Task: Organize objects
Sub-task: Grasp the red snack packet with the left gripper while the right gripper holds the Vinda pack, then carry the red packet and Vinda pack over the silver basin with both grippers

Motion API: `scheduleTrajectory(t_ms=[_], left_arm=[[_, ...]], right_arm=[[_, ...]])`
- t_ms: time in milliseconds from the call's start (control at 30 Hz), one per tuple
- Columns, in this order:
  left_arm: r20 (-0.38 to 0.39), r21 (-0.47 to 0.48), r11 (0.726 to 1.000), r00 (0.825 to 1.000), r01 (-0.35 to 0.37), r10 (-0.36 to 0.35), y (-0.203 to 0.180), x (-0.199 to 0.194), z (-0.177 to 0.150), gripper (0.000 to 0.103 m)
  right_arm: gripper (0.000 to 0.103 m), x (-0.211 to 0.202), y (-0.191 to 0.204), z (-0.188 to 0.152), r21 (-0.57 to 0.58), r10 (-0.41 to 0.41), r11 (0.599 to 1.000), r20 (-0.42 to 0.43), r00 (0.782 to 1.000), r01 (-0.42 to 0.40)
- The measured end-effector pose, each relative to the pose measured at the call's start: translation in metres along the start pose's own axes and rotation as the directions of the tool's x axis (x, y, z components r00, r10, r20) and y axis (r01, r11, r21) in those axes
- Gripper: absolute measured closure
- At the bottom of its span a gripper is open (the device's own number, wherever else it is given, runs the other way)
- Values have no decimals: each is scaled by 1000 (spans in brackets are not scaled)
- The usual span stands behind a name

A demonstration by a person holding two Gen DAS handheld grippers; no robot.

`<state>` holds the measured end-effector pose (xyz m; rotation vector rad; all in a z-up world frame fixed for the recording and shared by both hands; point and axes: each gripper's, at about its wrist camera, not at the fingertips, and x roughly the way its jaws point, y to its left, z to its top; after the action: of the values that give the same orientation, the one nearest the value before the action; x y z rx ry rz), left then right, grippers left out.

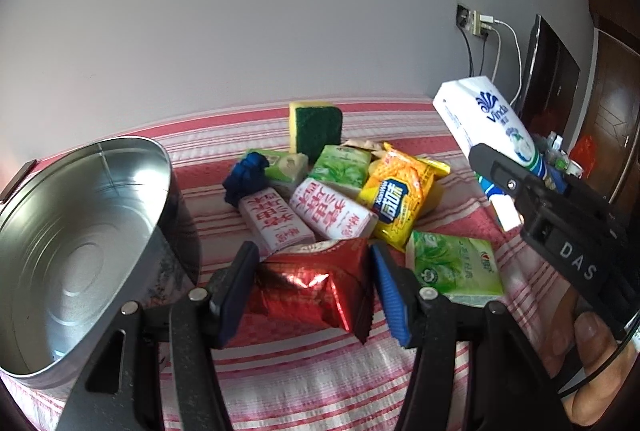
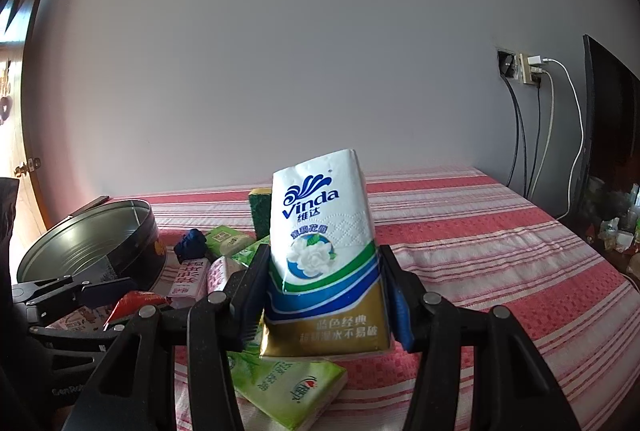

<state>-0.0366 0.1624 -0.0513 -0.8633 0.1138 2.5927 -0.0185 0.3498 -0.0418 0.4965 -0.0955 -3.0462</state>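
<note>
The left gripper (image 1: 312, 283) pinches a red foil packet (image 1: 316, 287) between its two pads, the packet creased where they press, held just above the striped cloth (image 1: 304, 363); the right gripper (image 2: 324, 295) clamps a white tissue pack (image 2: 320, 251) upright by its lower half, clear of the cloth, and the same pack shows tilted at the right edge of the left view, with a thumb (image 1: 592, 343) behind that gripper. Just beside the red packet on the right lies a green tissue pack (image 1: 456, 271), flat on the cloth; behind the packet sit two white packs with red lettering (image 1: 304, 219), touching each other, and a yellow packet (image 1: 396, 199) leaning on the pile. Further back are another green pack (image 1: 340, 167), a dark blue bundle (image 1: 246, 179) and a sponge (image 1: 316, 127) standing on edge. To the left of the left gripper stands an open round tin (image 1: 80, 251), its inside bare metal; a wall socket with cables (image 1: 476, 23) is on the wall at right.
</note>
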Motion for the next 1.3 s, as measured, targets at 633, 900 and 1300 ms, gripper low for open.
scheduleTrajectory(t_ms=[633, 900, 1300], left_arm=[[139, 2, 996, 986, -92, 91, 7, -34, 5, 46], [200, -16, 991, 971, -131, 132, 15, -52, 10, 46], [257, -56, 983, 948, -177, 186, 34, -74, 13, 46]], right_arm=[[49, -12, 21, 9, -55, 32, 998, 48, 998, -30], [49, -13, 32, 15, -80, 47, 996, 57, 997, -43], [49, -18, 52, 27, -102, 114, 989, 66, 991, -107]])
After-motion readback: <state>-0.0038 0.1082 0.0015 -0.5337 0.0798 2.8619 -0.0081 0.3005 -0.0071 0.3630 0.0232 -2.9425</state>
